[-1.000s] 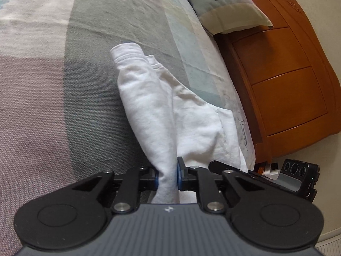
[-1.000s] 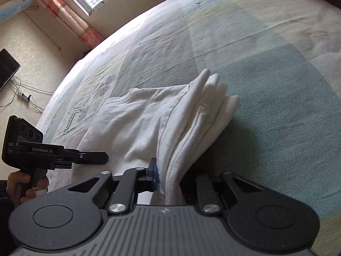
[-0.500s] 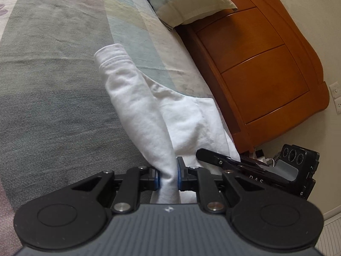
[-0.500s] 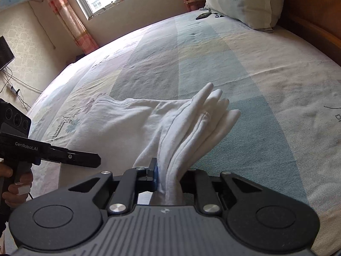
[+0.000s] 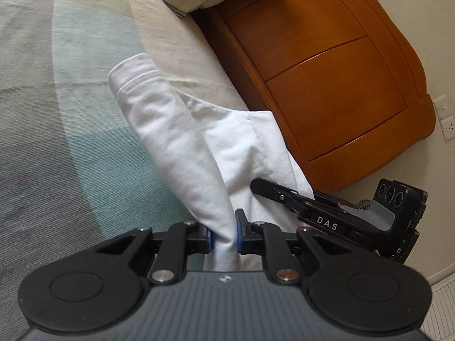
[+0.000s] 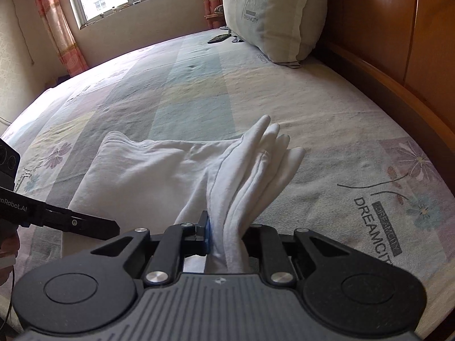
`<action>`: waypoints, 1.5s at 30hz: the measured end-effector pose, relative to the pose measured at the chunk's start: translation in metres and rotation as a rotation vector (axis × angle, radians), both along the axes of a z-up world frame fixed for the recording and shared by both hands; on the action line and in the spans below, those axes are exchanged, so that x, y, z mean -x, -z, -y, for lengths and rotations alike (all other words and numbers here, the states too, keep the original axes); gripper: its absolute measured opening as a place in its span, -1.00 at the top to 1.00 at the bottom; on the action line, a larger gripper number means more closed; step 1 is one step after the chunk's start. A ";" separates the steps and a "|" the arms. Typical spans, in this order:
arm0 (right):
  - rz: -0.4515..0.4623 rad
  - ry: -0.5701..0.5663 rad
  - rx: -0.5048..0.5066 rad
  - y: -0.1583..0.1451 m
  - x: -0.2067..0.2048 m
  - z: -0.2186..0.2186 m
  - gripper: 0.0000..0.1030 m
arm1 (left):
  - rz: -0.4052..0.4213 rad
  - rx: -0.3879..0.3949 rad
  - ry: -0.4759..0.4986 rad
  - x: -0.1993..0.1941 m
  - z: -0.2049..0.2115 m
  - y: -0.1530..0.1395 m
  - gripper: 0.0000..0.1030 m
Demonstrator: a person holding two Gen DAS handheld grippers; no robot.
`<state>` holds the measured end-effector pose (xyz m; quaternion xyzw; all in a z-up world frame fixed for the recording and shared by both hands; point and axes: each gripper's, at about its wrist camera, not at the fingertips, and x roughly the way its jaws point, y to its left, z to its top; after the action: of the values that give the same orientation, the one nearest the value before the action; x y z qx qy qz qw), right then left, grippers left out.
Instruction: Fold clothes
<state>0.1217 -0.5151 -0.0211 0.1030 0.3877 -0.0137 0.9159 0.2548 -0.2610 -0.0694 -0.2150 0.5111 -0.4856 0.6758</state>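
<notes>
A white garment [image 6: 148,170] lies on the bed, partly folded, its layered edges bunched toward me. My left gripper [image 5: 223,234] is shut on one corner of the white garment [image 5: 182,147], which stretches away from its blue pads. My right gripper [image 6: 227,238] is shut on the other gathered corner, several layers thick between its pads. In the left wrist view the right gripper [image 5: 256,185] reaches in from the right over the cloth. In the right wrist view the left gripper [image 6: 112,228] enters from the left edge.
The bed carries a patchwork floral cover [image 6: 199,91]. A pillow [image 6: 273,14] leans on the wooden headboard [image 5: 327,85] at the far end. A dark remote [image 6: 217,39] lies near the pillow. A window with pink curtains [image 6: 57,22] is beyond the bed.
Both grippers have carried the garment's held corners along the bed toward the headboard, which now fills more of the left wrist view. The right wrist view has tilted up to show pillow and window.
</notes>
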 end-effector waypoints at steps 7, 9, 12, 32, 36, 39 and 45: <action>-0.059 0.042 0.009 0.016 -0.014 0.057 0.59 | -0.068 0.020 0.019 -0.001 0.043 0.035 0.75; -0.085 0.047 -0.010 0.028 -0.018 0.069 0.58 | -0.088 0.017 0.004 0.000 0.045 0.050 0.75; -0.109 0.082 -0.089 0.051 -0.018 0.091 0.42 | -0.091 -0.026 0.018 -0.002 0.039 0.064 0.61; 0.012 0.137 -0.033 0.061 -0.037 0.094 -0.16 | 0.276 -0.198 -0.007 -0.011 0.009 0.013 -0.15; 0.035 0.167 0.016 0.032 -0.004 0.082 -0.22 | 0.377 -0.272 -0.026 0.000 -0.009 0.001 -0.38; 0.068 0.147 0.027 0.024 0.034 0.069 -0.32 | 0.373 -0.259 -0.024 0.005 -0.016 -0.005 -0.44; -0.019 0.282 0.063 0.057 0.087 0.070 -0.27 | 0.216 -0.179 -0.030 -0.004 -0.014 0.002 -0.48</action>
<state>0.0346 -0.5856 -0.0785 0.1272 0.3774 -0.1553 0.9040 0.2590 -0.2469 -0.0709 -0.1082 0.4733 -0.4483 0.7505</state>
